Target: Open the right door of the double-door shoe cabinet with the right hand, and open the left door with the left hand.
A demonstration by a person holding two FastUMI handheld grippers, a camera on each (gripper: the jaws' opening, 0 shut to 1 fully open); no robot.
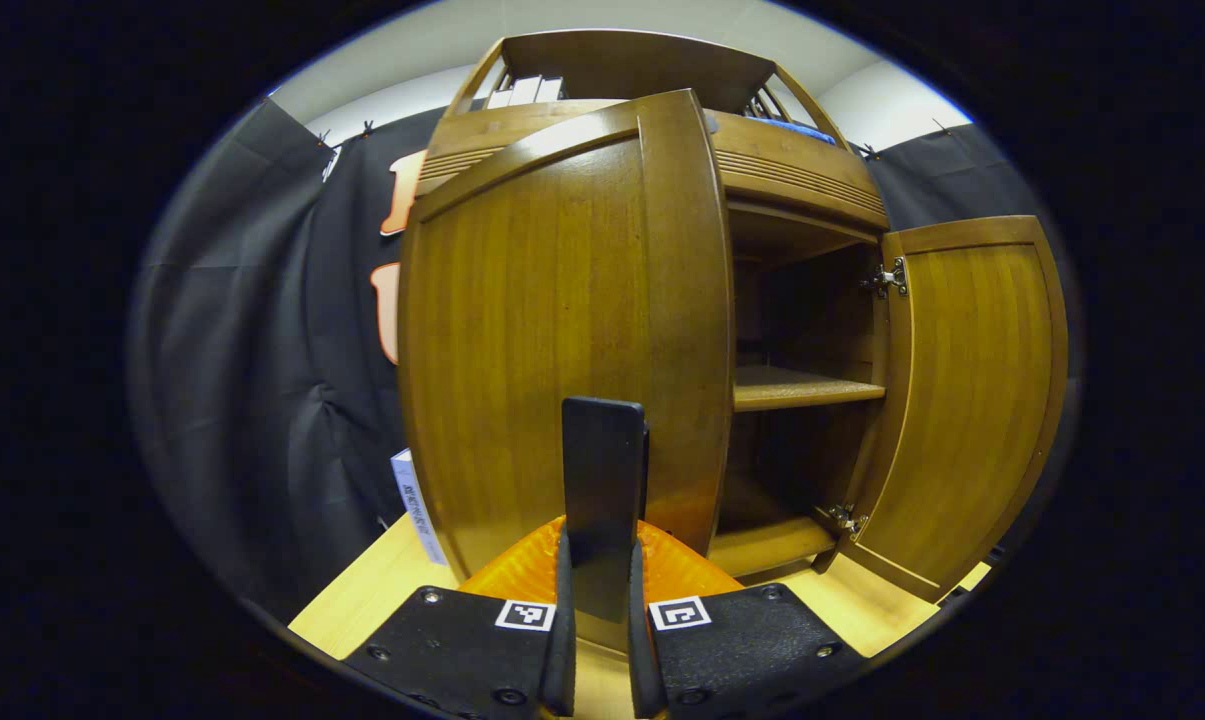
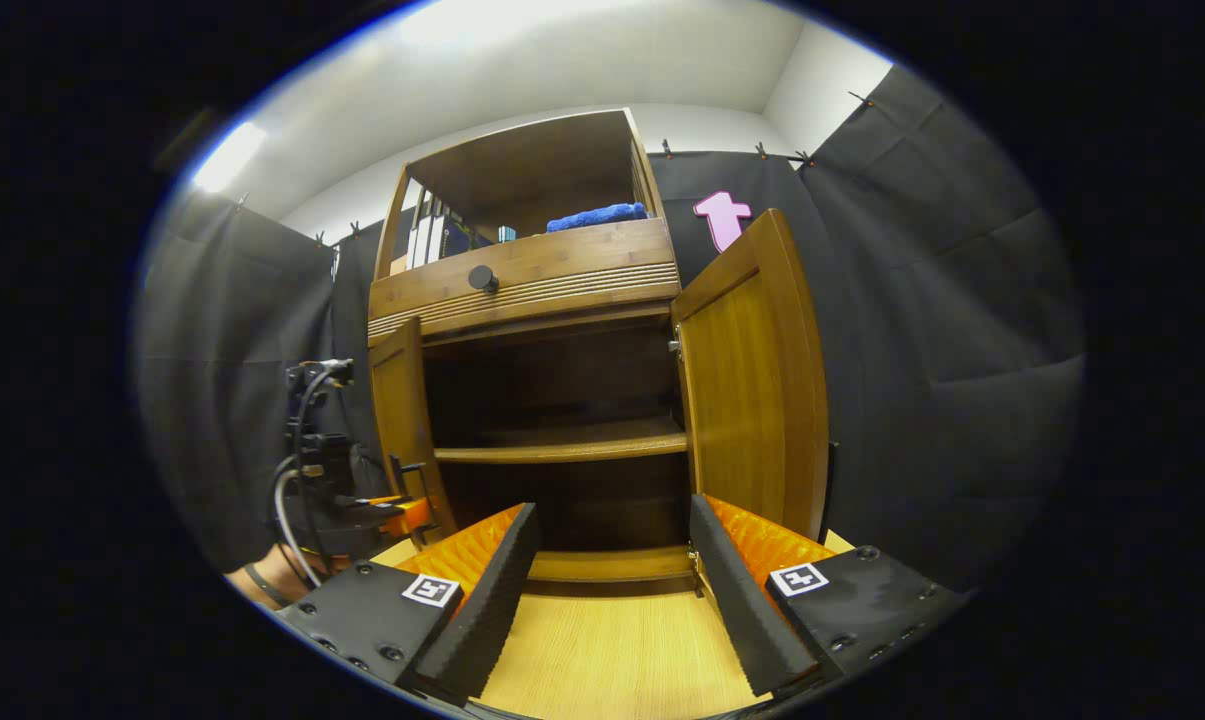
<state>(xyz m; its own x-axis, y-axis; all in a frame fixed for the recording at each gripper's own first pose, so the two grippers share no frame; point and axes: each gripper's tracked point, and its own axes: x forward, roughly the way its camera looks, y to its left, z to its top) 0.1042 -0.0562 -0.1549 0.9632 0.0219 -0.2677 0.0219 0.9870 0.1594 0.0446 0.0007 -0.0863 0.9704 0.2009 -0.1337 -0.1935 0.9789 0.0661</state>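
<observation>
Black cloth backs glossy wooden cabinet (image 2: 542,300), doors swung open.

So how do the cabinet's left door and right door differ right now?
The right door is swung well clear of the opening, with nothing holding it; the right gripper is open and apart from it. The left door is open too, and the left gripper is shut on its black handle. Both are the same brown wood with a framed panel.
</observation>
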